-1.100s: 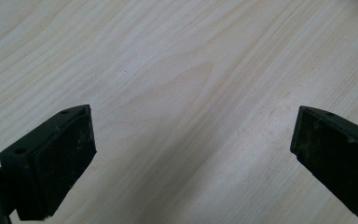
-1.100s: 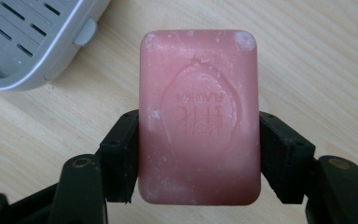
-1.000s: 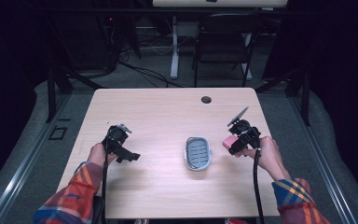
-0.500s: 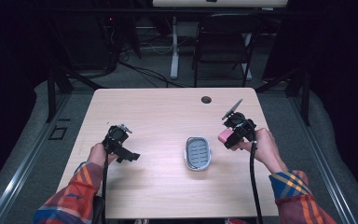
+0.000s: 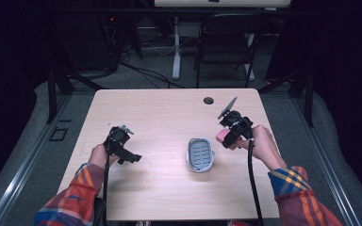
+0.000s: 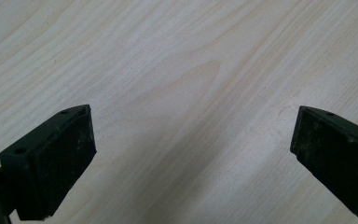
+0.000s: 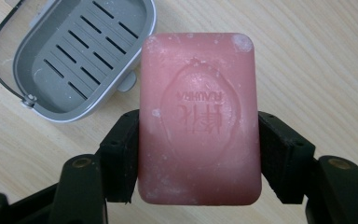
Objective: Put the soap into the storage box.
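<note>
Holding the pink soap bar (image 7: 199,116) between my right gripper's (image 7: 199,154) two jaws, I have it clamped by its long sides, so its long axis runs straight out ahead of the jaws. In the high view the right gripper (image 5: 227,134) hangs above the table (image 5: 160,113), just to the right of the grey soap dish (image 5: 200,154). The dish lies with its long axis roughly along the table's depth, slotted floor up and nothing in it. In the right gripper view the dish (image 7: 74,56) sits up and to the left of the bar, so I judge the coming move is a short carry leftward and down, with the bar turned to line up with the dish. My right hand (image 5: 259,143) is far nearer the dish than my left. The left gripper (image 5: 122,148) rests well apart on the other side, jaws spread wide over bare wood, grasping nothing. Stamped into the soap's face is an oval emblem with letters and two characters, seen upside down; I cannot read them surely.
</note>
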A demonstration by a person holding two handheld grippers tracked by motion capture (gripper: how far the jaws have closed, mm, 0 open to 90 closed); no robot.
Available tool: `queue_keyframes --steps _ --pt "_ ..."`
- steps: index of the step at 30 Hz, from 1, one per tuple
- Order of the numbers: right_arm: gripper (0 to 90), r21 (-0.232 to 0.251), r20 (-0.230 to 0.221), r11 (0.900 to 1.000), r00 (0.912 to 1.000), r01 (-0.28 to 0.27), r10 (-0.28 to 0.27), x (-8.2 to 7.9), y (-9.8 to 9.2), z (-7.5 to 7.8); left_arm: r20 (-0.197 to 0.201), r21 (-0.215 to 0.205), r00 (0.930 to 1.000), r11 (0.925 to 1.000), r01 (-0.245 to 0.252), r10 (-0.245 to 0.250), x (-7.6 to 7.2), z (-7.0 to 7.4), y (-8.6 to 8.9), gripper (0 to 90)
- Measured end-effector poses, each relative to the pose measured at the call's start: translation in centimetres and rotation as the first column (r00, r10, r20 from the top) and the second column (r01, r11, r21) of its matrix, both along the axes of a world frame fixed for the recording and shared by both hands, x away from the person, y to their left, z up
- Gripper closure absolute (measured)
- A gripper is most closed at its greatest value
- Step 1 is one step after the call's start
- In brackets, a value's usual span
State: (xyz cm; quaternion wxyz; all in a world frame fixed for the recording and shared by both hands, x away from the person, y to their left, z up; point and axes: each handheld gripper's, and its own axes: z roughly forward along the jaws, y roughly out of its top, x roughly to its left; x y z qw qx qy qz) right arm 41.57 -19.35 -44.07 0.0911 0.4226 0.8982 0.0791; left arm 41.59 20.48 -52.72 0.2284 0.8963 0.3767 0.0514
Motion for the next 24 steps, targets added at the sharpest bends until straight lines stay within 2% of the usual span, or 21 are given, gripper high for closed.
queue_keyframes --steps 2,3,10,11,16,17,24 --pt "37.0 0.015 0.016 1.0 0.9999 0.0 0.0 0.0 0.2 -0.1 0.0 0.0 1.0 1.0 0.001 -0.001 0.0 0.0 0.0 0.0" --pt "37.0 -0.006 0.002 1.0 0.9999 -0.011 0.011 0.1 0.3 0.1 0.0 -0.001 1.0 1.0 0.001 -0.001 0.0 0.0 0.0 0.0" --pt "37.0 -0.014 -0.001 0.999 0.9994 -0.036 0.036 0.2 1.1 0.0 -0.001 -0.003 1.0 1.0 0.002 -0.002 0.0 0.0 0.0 0.0" --pt "37.0 -0.029 -0.008 0.999 0.9992 -0.039 0.039 0.3 1.3 0.1 -0.001 -0.005 1.0 1.0 0.002 -0.002 0.0 0.0 0.0 0.0" --pt "37.0 -0.011 -0.001 0.999 0.9991 -0.042 0.042 0.4 1.8 -0.2 -0.006 -0.004 1.0 1.0 0.004 -0.004 0.0 0.0 0.0 0.0" --pt "37.0 -0.023 -0.014 0.999 0.9987 -0.049 0.049 0.5 1.9 0.0 -0.006 -0.005 1.0 1.0 0.004 -0.004 0.0 0.0 0.0 0.0" --pt "37.0 -0.027 -0.015 0.997 0.9977 -0.067 0.066 0.7 2.6 -0.2 -0.007 -0.008 1.0 1.0 0.004 -0.004 0.1 0.0 0.1 0.0"
